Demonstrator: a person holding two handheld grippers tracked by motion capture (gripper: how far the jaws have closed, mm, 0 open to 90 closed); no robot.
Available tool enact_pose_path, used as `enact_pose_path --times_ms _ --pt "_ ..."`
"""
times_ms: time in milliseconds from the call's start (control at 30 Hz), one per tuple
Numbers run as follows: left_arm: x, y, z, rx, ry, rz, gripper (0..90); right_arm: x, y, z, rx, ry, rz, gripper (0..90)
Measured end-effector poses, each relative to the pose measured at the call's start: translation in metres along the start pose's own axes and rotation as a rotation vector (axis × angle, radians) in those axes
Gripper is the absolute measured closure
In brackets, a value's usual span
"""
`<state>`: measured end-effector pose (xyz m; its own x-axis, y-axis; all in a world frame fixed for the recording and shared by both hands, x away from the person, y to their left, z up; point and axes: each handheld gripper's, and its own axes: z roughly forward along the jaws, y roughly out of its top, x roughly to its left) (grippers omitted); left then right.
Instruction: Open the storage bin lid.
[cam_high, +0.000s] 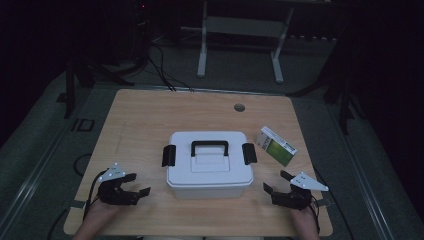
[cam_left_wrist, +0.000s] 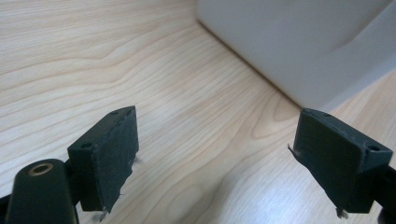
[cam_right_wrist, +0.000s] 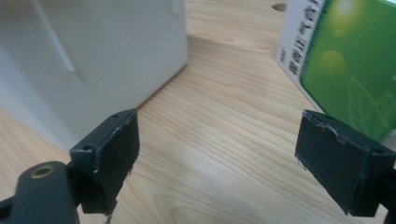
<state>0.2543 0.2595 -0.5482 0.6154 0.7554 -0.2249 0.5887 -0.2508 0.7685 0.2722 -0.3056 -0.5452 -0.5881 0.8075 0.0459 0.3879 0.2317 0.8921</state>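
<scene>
A white lidded storage box (cam_high: 209, 162) with a black carry handle (cam_high: 209, 147) and a black latch on each end sits at the middle of a light wooden table (cam_high: 150, 115), flanked by a person's two handheld grippers, both with jaws spread wide and nothing between them. The left gripper (cam_high: 141, 185) rests low near the table's front edge, well apart from the box's left side, its jaws angled toward the box's lower corner; in the left gripper view the left gripper (cam_left_wrist: 212, 158) frames bare wood with the white wall of the box just beyond. The right gripper (cam_high: 277, 182) mirrors it on the other side, near the box's right front corner, its jaws pointing inward and away from the person; the right gripper (cam_right_wrist: 217, 158), seen from its own camera, stands between the box wall and a green-and-white carton (cam_high: 276, 145) lying flat just to the right of the box. The left latch (cam_high: 168, 155) and right latch (cam_high: 249, 153) both appear to be folded against the lid, so the box looks shut. The likeliest trouble from here is the right hand brushing the carton as it swings toward the latch, nudging it toward the table edge. Uneven pressure on one latch alone could also slide or twist the light box across the smooth wood. Both forearms enter from the near edge, wrists low, hands level.
</scene>
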Motion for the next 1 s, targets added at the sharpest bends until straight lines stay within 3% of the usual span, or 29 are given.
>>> enact_pose_path --times_ms 200,533,733,1000 --pt "0.005 0.000 -0.006 0.037 -0.014 0.013 14.4 -0.005 -0.002 -0.002 -0.005 -0.002 0.028 13.7" --pt "0.007 0.011 -0.015 0.110 -0.007 0.069 14.4 -0.005 -0.002 -0.002 0.002 0.011 0.023 13.7" --pt "0.006 0.021 -0.018 0.190 -0.011 0.113 14.4 -0.006 -0.002 -0.002 0.010 0.013 0.027 13.7" --pt "0.004 0.032 -0.017 0.358 -0.038 0.188 14.4 -0.006 -0.001 0.000 0.028 0.022 0.023 13.6"
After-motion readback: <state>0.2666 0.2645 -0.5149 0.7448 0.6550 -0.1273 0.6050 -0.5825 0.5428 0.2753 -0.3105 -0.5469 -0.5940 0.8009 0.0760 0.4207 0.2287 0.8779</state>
